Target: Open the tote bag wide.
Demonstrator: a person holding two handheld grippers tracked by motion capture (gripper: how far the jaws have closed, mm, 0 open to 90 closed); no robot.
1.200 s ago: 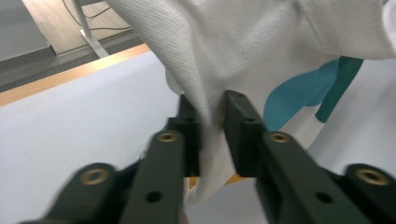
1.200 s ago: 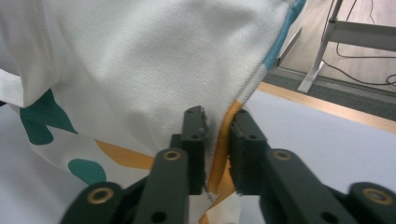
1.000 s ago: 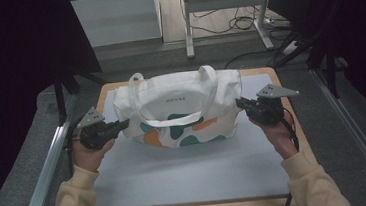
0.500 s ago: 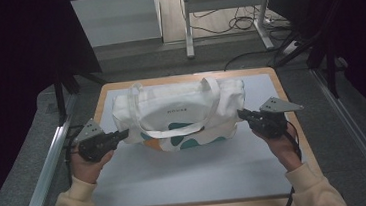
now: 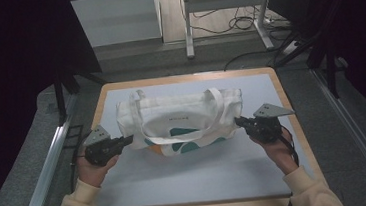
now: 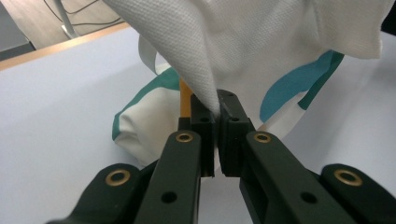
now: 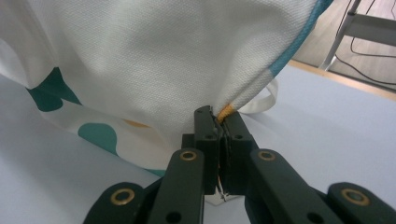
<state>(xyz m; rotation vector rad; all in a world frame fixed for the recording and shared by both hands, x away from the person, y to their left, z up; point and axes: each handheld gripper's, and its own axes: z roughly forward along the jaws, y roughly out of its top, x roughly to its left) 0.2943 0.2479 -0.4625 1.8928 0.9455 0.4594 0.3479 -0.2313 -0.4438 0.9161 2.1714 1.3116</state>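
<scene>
Fingers clamped: my left gripper (image 5: 124,141) and right gripper (image 5: 242,123) each pinch a side edge of the tote bag (image 5: 180,119) stretched between them. Both have sunk since a second ago, bringing the bag down onto the desk (image 5: 188,183), nearly laid flat.

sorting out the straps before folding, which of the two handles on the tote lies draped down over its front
The handle looping below the small printed word on the tote bag. The other handle pokes up past the bag's far edge.
</scene>
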